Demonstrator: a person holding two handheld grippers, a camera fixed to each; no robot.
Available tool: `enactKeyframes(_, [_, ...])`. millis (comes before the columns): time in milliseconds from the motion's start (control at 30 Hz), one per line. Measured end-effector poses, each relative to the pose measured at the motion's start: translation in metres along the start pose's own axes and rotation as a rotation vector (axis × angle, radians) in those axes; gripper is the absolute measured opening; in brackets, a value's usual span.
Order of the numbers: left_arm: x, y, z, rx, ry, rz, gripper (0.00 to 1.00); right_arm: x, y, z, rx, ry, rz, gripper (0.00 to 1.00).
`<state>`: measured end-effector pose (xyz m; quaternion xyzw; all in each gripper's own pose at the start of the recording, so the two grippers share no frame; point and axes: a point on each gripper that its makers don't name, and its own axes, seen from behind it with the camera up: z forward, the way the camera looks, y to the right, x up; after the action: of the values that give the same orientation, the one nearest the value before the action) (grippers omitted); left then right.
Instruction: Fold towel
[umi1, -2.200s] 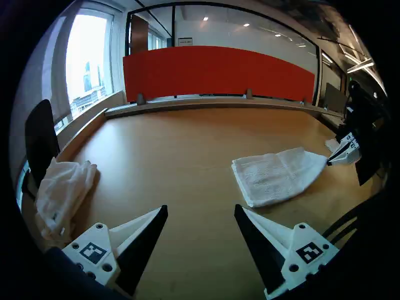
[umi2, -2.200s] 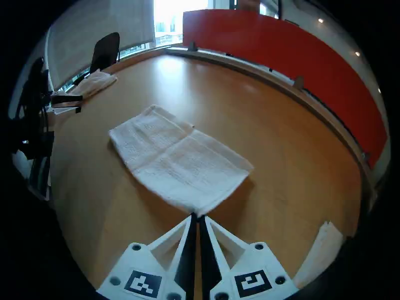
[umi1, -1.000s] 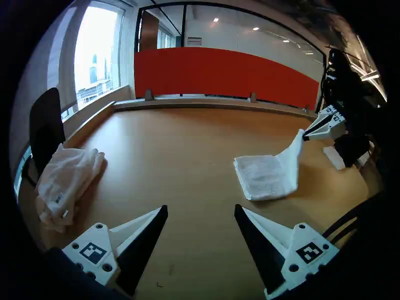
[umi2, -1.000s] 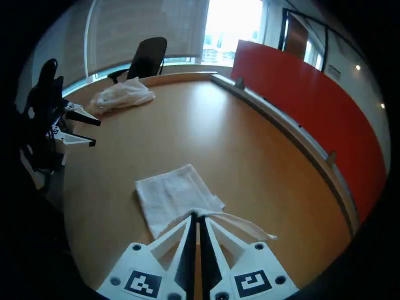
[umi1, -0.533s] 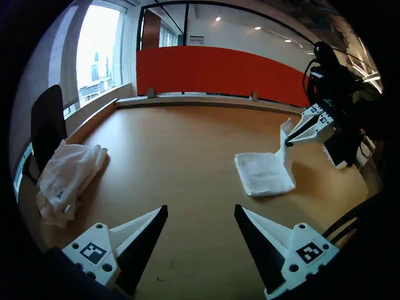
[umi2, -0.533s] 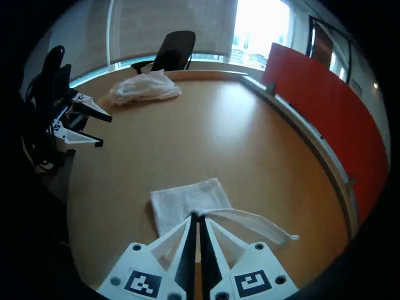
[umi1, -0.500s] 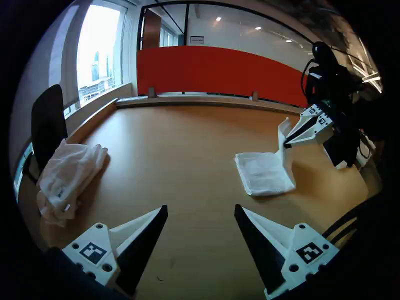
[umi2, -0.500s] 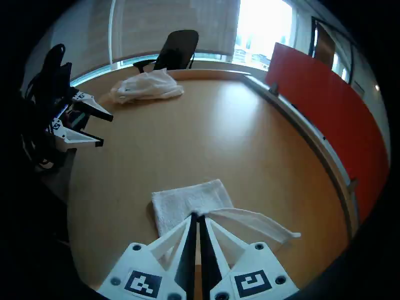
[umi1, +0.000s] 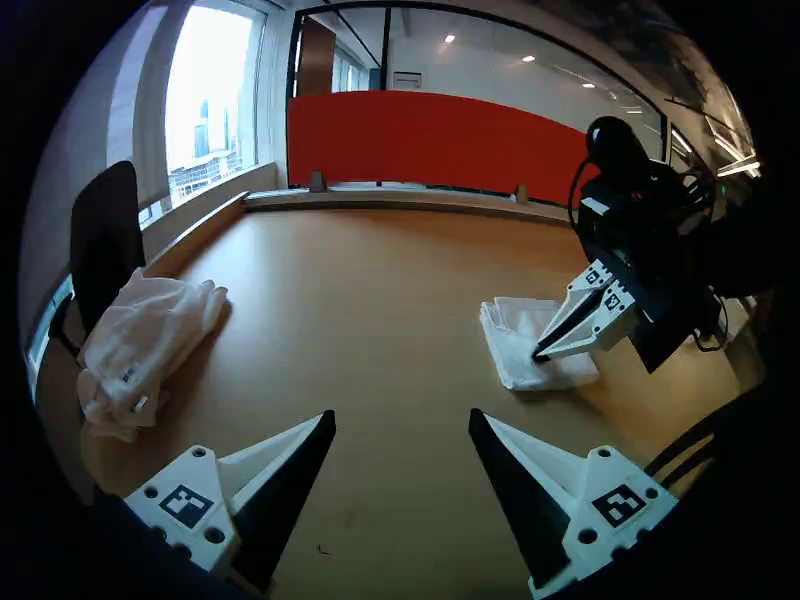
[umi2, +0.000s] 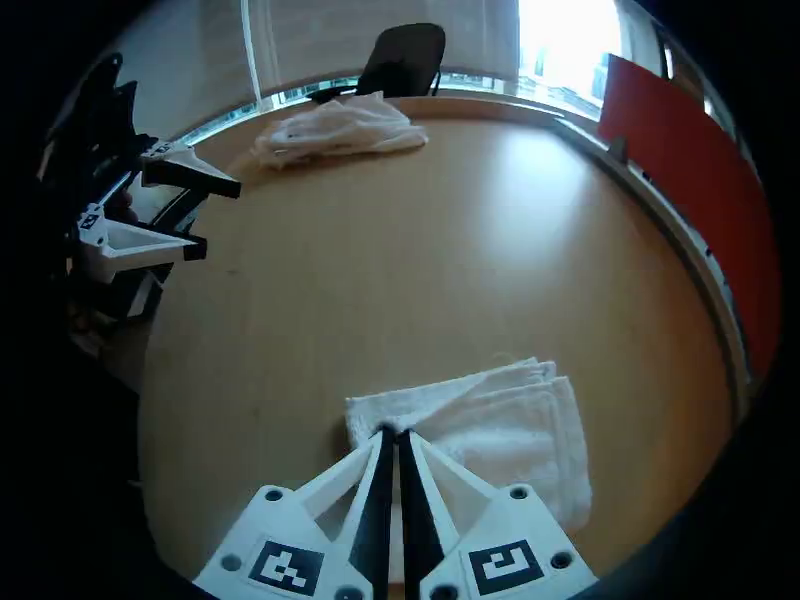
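Right gripper (umi2: 393, 435) has brought the lifted half over and down. The towel (umi2: 490, 420) now lies doubled flat on the table (umi2: 420, 230), fingers together, probably still pinching its near corner. Left gripper (umi1: 400, 415) hangs spread apart, well off. This fold looks done; letting go seems next.

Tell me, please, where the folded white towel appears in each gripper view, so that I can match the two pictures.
Left gripper view: the folded towel lies right of centre on the table, at the tip of the right gripper.
Right gripper view: the folded towel is at bottom centre, its near edge meeting the right gripper.
Shared landmark: the crumpled white cloth pile beside the black chair.
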<state>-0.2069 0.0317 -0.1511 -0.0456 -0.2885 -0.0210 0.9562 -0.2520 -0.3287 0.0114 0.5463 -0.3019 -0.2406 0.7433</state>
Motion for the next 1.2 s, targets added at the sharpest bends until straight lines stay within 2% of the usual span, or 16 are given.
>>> enactKeyframes(400, [-0.002,0.001,0.001,-0.006,-0.006,0.002,0.99,0.0,-0.001,0.0,0.002,-0.001,0.009,0.09])
enactKeyframes(533, [-0.002,0.0,0.001,-0.004,-0.007,0.001,0.99,0.0,-0.002,-0.001,0.006,0.001,0.007,0.22])
enactKeyframes(733, [0.0,-0.001,0.0,-0.002,-0.004,-0.01,0.99,-0.001,-0.001,-0.003,0.002,0.007,0.009,0.62])
enactKeyframes(867, [0.001,-0.002,0.0,-0.001,0.001,-0.012,0.99,-0.002,0.0,-0.005,-0.013,0.012,0.009,0.74])
enactKeyframes(1200, [0.0,-0.001,0.0,-0.004,0.0,-0.005,0.99,-0.008,0.003,-0.014,-0.056,0.021,0.027,0.76])
